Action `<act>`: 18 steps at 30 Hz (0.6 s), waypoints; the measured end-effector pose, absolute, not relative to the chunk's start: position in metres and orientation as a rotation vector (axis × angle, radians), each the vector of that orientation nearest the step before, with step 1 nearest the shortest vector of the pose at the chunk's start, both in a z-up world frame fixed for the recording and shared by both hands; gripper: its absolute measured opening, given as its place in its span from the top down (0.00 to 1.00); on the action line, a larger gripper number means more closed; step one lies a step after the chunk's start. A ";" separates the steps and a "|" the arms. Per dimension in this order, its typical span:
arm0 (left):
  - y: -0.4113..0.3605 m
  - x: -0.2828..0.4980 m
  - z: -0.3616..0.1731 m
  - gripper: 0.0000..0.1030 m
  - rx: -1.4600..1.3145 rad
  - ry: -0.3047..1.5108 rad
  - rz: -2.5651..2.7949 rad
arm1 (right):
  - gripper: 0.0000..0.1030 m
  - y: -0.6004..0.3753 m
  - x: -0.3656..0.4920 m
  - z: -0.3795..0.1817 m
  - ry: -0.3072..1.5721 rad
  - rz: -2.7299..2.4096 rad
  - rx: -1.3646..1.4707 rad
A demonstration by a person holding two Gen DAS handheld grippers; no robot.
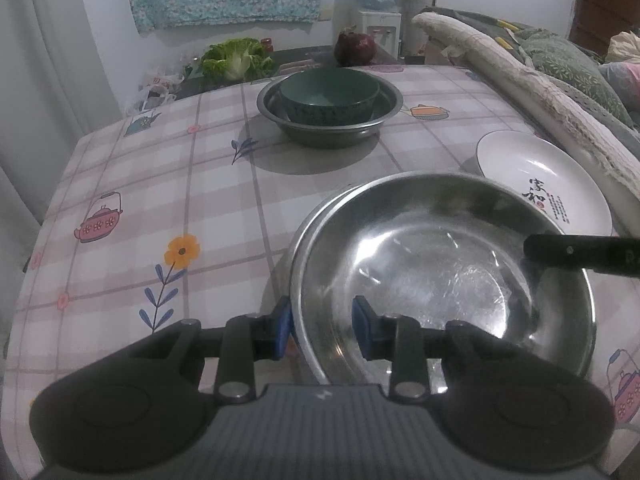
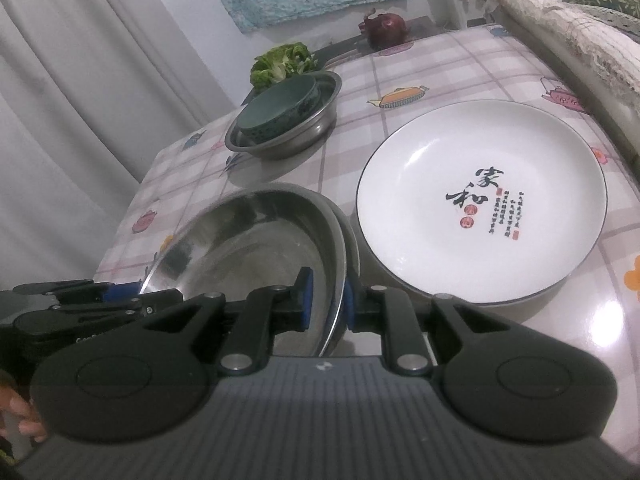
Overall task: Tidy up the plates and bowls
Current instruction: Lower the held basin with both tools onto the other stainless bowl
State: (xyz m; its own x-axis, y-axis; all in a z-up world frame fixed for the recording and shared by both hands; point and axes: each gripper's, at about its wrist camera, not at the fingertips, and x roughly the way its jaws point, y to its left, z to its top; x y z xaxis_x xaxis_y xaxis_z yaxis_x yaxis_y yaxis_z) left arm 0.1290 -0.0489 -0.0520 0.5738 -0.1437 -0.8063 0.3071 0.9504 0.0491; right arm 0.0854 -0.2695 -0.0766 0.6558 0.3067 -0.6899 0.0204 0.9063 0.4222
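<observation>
A steel plate lies on another steel plate on the table in front of me. My left gripper is open, its blue pads astride the plate's near-left rim. My right gripper is open too, its pads astride the right rim of the same steel plate. A white plate with black characters lies right of it; it also shows in the left wrist view. A green bowl sits inside a steel bowl at the far side, also in the right wrist view.
The table has a checked cloth. A lettuce and a dark red onion lie past its far edge. A padded sofa edge runs along the right. White curtains hang at the left.
</observation>
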 end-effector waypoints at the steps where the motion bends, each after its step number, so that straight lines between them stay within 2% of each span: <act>1: -0.048 0.129 -0.052 0.68 0.190 0.923 -0.269 | 0.84 -0.270 0.086 -0.077 0.846 0.167 0.419; 6: -0.049 0.127 -0.049 0.66 0.191 0.911 -0.278 | 0.77 -0.269 0.086 -0.076 0.841 0.158 0.406; 18: -0.037 0.132 -0.051 0.63 0.173 0.899 -0.234 | 0.76 -0.281 0.082 -0.080 0.826 0.119 0.459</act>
